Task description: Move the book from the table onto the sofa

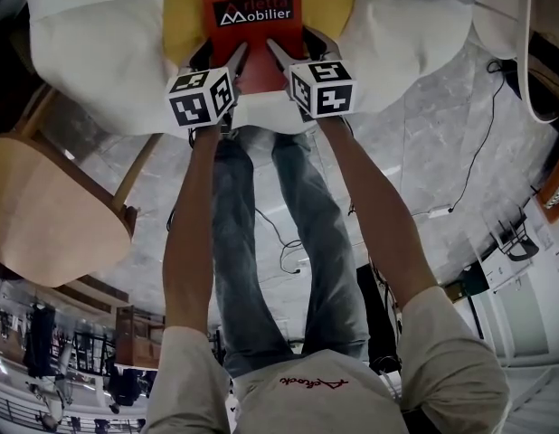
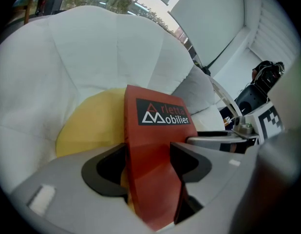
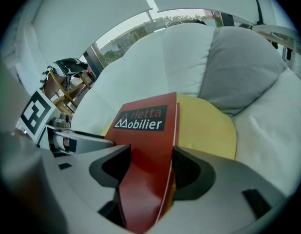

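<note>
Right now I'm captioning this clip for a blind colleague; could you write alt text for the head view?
The left claw and right claw each clamp the near edge of a red book, seen against a yellow cushion on a white sofa. The person's forearms and jeans fill the lower frame above a grey marbled floor.

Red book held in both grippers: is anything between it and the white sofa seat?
Only the round yellow cushion lying on the white sofa seat, directly beneath the red book; nothing else visible.
</note>
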Action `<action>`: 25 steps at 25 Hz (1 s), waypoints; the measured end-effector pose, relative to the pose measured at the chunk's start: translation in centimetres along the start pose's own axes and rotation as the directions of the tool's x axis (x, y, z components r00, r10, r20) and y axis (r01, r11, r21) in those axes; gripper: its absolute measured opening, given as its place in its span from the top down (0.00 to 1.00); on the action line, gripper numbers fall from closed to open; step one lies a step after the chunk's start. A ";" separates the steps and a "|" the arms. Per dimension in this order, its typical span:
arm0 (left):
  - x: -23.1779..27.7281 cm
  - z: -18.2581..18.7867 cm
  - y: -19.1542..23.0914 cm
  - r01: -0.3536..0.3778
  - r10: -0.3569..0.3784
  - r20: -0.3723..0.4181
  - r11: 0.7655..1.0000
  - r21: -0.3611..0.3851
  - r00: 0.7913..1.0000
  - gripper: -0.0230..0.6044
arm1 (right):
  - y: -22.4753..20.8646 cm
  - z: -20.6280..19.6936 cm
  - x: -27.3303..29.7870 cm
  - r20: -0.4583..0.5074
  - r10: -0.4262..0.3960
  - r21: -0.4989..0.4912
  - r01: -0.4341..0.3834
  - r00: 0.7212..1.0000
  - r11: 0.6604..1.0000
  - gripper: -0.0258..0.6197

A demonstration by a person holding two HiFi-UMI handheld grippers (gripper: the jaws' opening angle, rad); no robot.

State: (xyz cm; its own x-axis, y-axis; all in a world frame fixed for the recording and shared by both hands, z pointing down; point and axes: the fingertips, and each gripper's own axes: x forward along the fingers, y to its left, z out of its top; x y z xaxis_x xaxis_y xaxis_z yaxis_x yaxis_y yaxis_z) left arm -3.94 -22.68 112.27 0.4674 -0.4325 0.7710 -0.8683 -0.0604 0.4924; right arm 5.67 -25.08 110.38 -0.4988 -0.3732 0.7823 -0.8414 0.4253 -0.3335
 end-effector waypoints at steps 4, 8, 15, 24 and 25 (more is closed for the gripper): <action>-0.5 0.6 0.3 -0.019 0.019 0.018 1.000 0.001 1.000 0.50 | -0.2 0.3 -0.4 0.005 -0.007 -0.007 0.007 1.000 1.000 0.55; -1.7 1.3 0.2 -0.034 0.033 0.038 0.999 0.031 0.999 0.50 | -0.5 1.5 -1.5 0.033 -0.039 -0.026 0.039 0.999 0.999 0.55; -4.6 2.8 -1.8 -0.028 0.024 0.078 0.999 0.044 0.997 0.50 | 0.8 3.6 -4.3 0.066 -0.046 -0.052 0.050 0.997 0.997 0.55; -9.2 4.9 -5.4 -0.024 0.015 0.124 0.997 0.072 0.992 0.60 | 3.9 5.5 -8.6 0.089 -0.035 -0.100 0.044 0.995 0.994 0.80; -9.8 5.2 -5.7 -0.029 0.019 0.132 0.997 0.074 0.991 0.63 | 4.2 5.8 -9.1 0.091 -0.034 -0.106 0.044 0.995 0.993 0.83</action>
State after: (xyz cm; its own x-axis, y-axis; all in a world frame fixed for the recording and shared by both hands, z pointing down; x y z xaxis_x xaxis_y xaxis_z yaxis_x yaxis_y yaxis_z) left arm -4.44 -22.80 99.84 0.4248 -0.5485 0.7202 -0.8914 -0.1144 0.4386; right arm 5.46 -24.61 98.79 -0.4866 -0.4610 0.7421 -0.8354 0.4939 -0.2410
